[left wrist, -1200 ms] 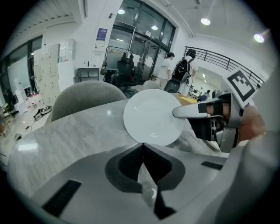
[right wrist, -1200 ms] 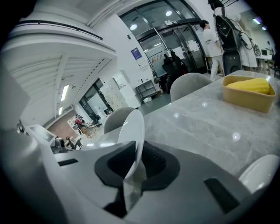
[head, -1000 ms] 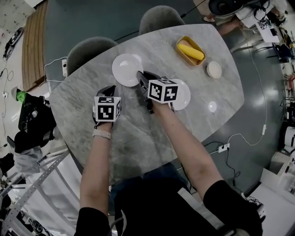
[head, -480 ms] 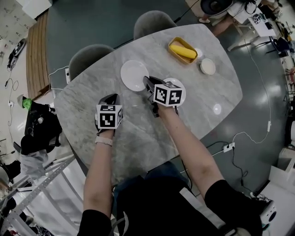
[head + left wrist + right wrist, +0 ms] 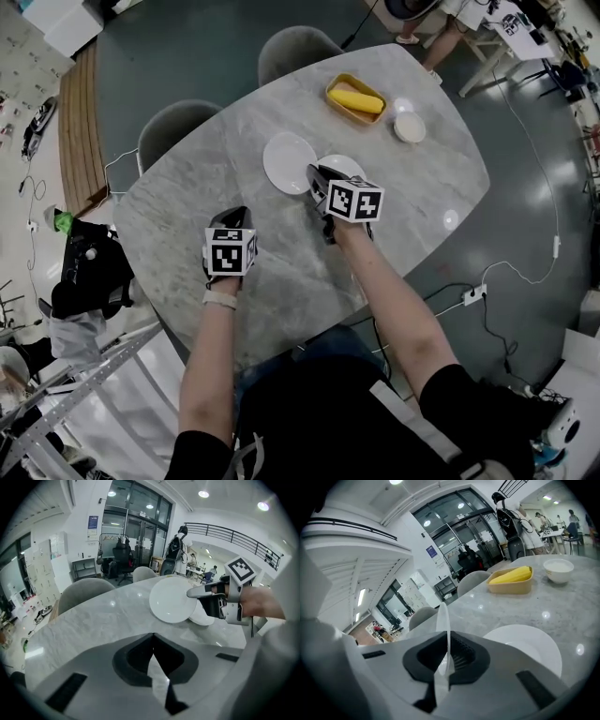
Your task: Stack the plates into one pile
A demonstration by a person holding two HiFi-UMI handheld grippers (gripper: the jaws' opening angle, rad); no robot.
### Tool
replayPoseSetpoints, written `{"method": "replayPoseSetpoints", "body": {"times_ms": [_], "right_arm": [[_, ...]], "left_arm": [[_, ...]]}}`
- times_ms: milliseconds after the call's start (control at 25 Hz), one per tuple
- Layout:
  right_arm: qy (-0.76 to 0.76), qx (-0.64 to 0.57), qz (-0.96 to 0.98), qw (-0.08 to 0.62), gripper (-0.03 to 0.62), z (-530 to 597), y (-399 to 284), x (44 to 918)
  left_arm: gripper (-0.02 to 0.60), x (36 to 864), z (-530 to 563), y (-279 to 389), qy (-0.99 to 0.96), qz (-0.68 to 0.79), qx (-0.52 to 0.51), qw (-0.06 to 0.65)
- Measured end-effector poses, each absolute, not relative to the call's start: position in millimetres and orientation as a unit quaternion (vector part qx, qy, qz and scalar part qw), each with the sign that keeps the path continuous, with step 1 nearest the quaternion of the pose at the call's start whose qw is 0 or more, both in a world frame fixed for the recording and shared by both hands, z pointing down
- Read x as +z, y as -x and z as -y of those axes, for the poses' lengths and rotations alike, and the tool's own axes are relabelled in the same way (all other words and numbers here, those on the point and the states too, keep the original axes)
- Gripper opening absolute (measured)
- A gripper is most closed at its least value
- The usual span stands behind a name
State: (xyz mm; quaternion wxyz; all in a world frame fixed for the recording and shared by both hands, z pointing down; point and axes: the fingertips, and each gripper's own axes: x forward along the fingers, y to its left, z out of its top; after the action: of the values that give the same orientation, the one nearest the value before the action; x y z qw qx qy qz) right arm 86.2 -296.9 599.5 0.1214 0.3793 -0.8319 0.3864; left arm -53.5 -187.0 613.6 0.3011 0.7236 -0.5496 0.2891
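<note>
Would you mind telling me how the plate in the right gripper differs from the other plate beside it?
The held plate is clamped at its rim by the right gripper and tilted off the table; the other plate lies flat there. The held plate shows fully in the head view; the other plate is partly hidden under the gripper. Both are white and round.

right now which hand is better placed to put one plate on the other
Right. The right gripper is shut on the rim of the held plate, with the second plate just beside it. The left gripper is shut, empty and farther away.
</note>
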Motion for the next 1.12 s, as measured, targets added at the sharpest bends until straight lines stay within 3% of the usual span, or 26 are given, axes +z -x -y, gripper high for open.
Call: {"method": "replayPoseSetpoints", "body": {"times_ms": [760,1120], "right_arm": [[-0.42,0.466,0.778,0.041,0.027,293,-186,620],[-0.438,0.459,0.768,0.084,0.056,279,-220,643]], "left_arm": [[0.008,619,152,-4,-0.731,0.511,0.332,0.307],[0.008,625,146,-21,-0.735,0.498,0.344,0.306]]}}
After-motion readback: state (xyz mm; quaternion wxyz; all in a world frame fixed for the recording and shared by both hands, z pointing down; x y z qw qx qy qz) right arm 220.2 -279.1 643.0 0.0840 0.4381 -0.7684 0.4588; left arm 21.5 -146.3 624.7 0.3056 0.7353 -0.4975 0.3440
